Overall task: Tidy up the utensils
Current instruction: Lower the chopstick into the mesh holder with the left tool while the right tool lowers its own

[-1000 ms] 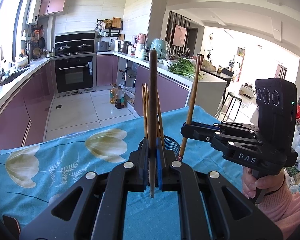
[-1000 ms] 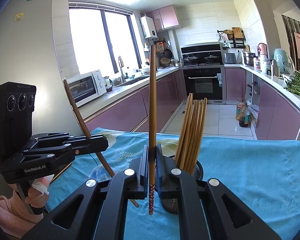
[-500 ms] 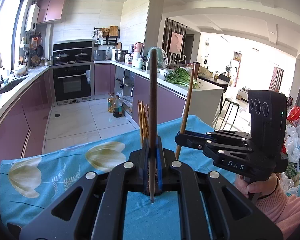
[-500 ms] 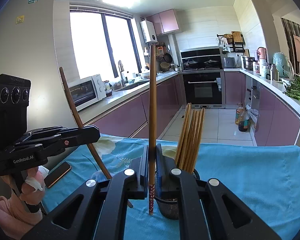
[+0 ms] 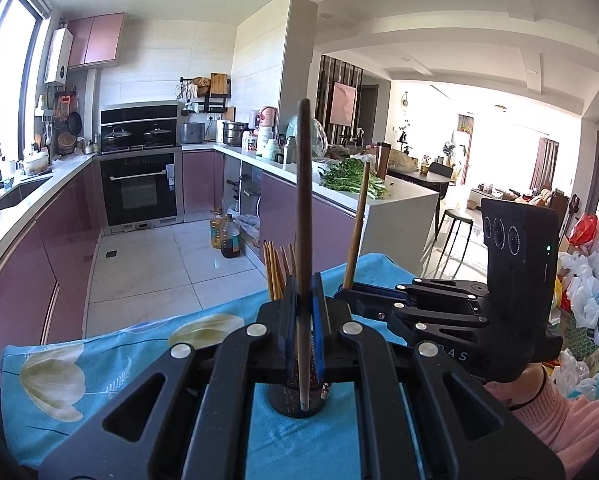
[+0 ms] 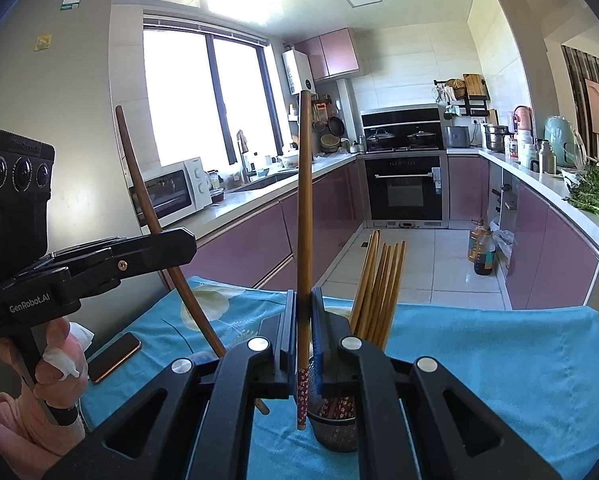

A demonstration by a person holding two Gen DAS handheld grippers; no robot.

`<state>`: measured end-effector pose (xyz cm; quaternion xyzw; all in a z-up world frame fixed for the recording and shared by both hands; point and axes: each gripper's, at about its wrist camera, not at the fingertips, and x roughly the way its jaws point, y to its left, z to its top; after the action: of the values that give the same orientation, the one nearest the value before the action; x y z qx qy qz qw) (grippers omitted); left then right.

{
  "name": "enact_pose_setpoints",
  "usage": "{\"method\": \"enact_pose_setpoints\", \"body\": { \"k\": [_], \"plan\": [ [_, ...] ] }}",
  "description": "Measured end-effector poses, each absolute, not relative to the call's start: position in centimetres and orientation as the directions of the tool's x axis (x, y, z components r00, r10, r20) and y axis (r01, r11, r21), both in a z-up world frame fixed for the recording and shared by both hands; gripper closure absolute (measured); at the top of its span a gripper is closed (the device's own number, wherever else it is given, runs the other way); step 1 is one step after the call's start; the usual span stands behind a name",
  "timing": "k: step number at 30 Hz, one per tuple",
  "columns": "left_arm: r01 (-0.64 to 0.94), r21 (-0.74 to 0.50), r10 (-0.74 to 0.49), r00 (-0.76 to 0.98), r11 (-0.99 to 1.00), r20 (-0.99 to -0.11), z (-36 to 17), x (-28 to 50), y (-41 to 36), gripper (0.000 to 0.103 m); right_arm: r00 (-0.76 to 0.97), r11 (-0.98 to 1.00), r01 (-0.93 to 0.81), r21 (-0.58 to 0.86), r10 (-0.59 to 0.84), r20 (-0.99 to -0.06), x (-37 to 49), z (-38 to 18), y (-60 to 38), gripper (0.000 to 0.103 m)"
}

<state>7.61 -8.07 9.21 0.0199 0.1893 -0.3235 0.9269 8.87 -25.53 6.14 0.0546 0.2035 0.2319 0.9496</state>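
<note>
In the left wrist view my left gripper [image 5: 302,294] is shut on a dark brown chopstick [image 5: 302,208] that stands upright. Its lower tip hangs over a black mesh holder [image 5: 283,398] with several chopsticks [image 5: 276,270] in it. To the right, my right gripper [image 5: 346,293] pinches a second chopstick [image 5: 357,224]. In the right wrist view my right gripper [image 6: 303,306] is shut on that lighter chopstick [image 6: 304,208], whose red patterned end hangs beside the holder [image 6: 337,434]. My left gripper [image 6: 185,243] grips its slanted dark chopstick [image 6: 151,216] at the left.
A blue flowered cloth [image 6: 479,354] covers the table. A phone [image 6: 114,356] lies on it near the person's left hand [image 6: 59,364]. Beyond the table's far edge lie the kitchen floor, purple cabinets and two oil bottles [image 5: 225,236].
My left gripper has risen with its chopstick, so the holder now sits lower under it in the left wrist view. The right gripper has stayed almost still.
</note>
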Motion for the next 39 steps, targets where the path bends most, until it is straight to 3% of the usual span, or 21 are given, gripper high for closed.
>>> {"method": "enact_pose_setpoints", "body": {
  "k": [20, 39],
  "plan": [
    [0.618, -0.087, -0.611, 0.732, 0.782, -0.301, 9.9, 7.7, -8.8, 0.096, 0.832, 0.902, -0.389, 0.189, 0.432, -0.347, 9.6, 6.6, -25.4, 0.097],
    [0.597, -0.109, -0.594, 0.729, 0.795, -0.340, 9.0, 9.2, -9.5, 0.096, 0.834, 0.918, -0.349, 0.190, 0.397, -0.383, 10.9, 5.7, -24.8, 0.097]
  ]
}}
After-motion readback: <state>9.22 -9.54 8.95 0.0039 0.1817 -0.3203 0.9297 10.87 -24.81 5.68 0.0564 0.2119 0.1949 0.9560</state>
